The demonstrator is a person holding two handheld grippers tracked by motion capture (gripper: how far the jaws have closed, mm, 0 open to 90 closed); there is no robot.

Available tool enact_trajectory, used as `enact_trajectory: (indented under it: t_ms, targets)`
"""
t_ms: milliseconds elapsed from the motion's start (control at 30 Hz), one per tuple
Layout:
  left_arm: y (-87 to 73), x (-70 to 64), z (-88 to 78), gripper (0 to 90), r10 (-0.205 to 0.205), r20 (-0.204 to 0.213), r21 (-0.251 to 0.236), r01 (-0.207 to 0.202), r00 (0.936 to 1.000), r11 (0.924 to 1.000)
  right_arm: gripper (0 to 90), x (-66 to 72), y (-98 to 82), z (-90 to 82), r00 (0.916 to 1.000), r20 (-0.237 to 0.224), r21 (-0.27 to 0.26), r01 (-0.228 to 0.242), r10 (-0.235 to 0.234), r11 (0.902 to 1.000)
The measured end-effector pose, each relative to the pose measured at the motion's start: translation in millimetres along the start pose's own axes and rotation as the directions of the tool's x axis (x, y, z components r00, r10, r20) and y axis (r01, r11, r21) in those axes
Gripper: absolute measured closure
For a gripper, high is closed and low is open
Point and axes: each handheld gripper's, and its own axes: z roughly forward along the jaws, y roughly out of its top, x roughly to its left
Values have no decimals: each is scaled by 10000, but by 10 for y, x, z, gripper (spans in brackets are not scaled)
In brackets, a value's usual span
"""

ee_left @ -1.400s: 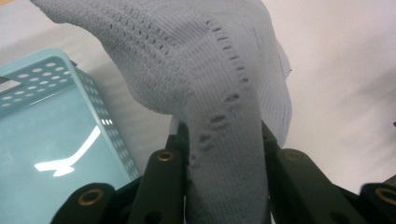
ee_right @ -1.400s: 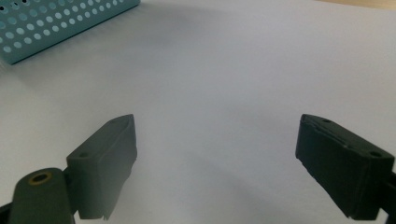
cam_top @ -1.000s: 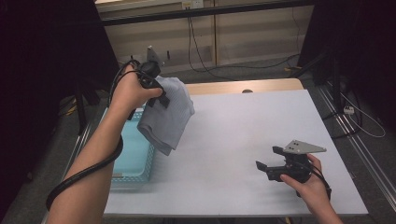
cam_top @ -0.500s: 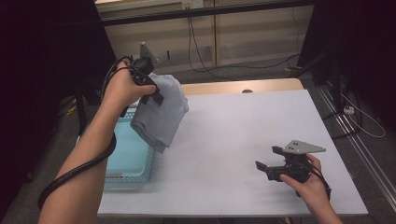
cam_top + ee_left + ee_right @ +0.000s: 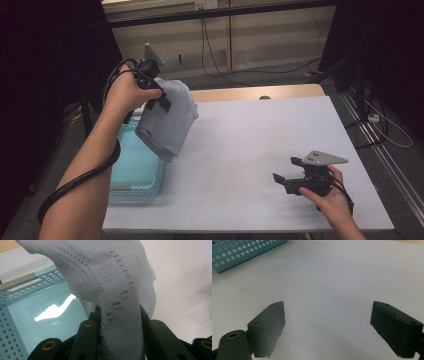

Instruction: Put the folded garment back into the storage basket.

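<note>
A: Where is the grey knitted garment (image 5: 167, 117) at this moment?

B: It is held up in the air by the left gripper (image 5: 152, 92), above the right edge of the turquoise basket (image 5: 131, 172) and the near part of the white table (image 5: 260, 145). In the left gripper view the cloth (image 5: 112, 290) is seen pinched between the two black jaws — they are clamped on a bunched fold of it, and the rest hangs down freely.

A: And the other tool?

B: The right gripper (image 5: 286, 180) is kept low over the table at the right front, well apart from the garment. Its jaws are spread wide, and nothing is between them; bare table surface (image 5: 332, 285) and a corner of the perforated basket (image 5: 239, 252) are seen beyond them.

A: How far is the work judged to be?

B: The garment is lifted clear of the basket, so the picking up can be counted as done. It is not yet laid on the table and not yet spread — this part is probably left. Whether anything else lies in the basket cannot be told for sure; the visible bottom looks bare.
</note>
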Motion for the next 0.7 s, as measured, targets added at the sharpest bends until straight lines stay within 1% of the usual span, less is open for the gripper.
enact_trajectory:
  t_ms: [100,267,300,367,467,567,633,700]
  targets:
    - [-13,34,-33,727,-87,30,-81,87,10000,9999,125,2,1,5,10000,6,28,3,-3,10000]
    - [-42,125,-57,727,-259,-77,-197,257,9996,9995,125,10,5,7,10000,18,16,19,-19,10000]
    - [-49,147,-59,727,-213,-77,-202,211,9997,9996,124,12,5,10,10000,1,27,30,-30,10000]
    - [-61,181,-58,727,-342,-58,-194,341,9994,9992,125,11,5,15,10000,-14,38,46,-46,10000]
    - [-80,235,-64,726,-410,-187,-204,406,9990,9990,125,8,2,18,10000,-4,59,26,-26,10000]
    - [-92,282,-64,727,-569,-308,-217,563,9979,9982,125,7,2,14,10000,-16,47,22,-22,10000]
    - [-98,310,-49,726,-589,-393,-199,581,9975,9981,125,3,1,14,10000,-19,61,26,-26,10000]
    - [-109,335,-37,727,-642,-389,-187,635,9972,9978,124,4,0,15,10000,-14,59,26,-26,10000]
